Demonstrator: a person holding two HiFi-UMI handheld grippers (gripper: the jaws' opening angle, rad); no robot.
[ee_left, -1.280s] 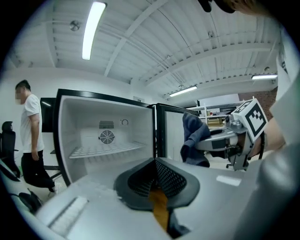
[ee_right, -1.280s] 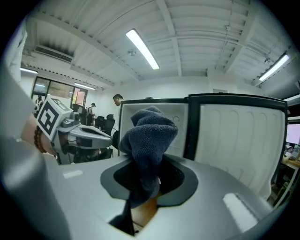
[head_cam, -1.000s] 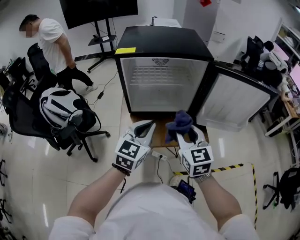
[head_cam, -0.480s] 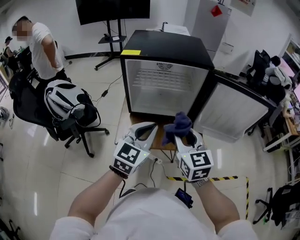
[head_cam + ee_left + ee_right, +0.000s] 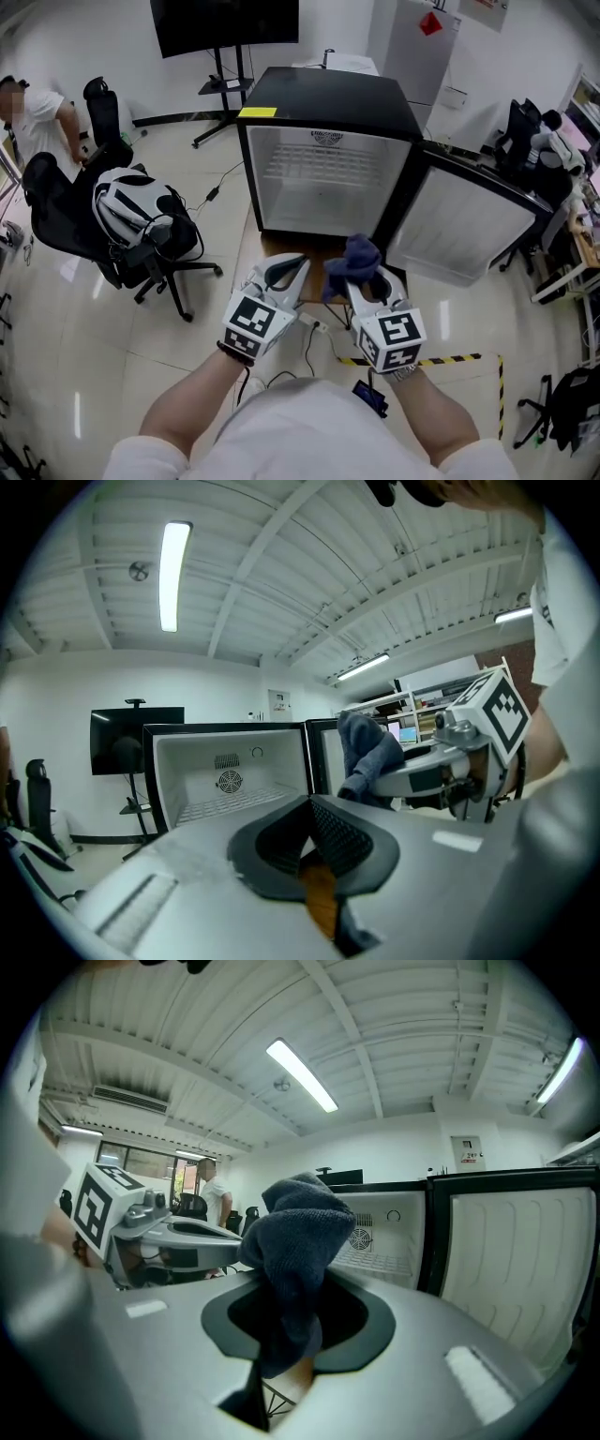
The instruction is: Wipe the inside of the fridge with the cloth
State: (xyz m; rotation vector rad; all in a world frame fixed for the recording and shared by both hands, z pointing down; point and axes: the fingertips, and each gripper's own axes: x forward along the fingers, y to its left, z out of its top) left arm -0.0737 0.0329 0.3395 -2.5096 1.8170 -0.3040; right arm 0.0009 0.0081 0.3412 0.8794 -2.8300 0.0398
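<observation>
Pinching a bunched dark-blue cloth (image 5: 295,1241) between the partly closed jaws of the right gripper (image 5: 364,281), the cloth's free end bulging above the jaw tips, and pressing the jaws of the left gripper (image 5: 289,267) fully together on nothing just beside it. Holding both grippers side by side in front of the small black fridge (image 5: 323,94), outside its white compartment, its door (image 5: 464,220) swung wide to the right, with a black office chair (image 5: 70,230) and a person (image 5: 37,112) off to the left
</observation>
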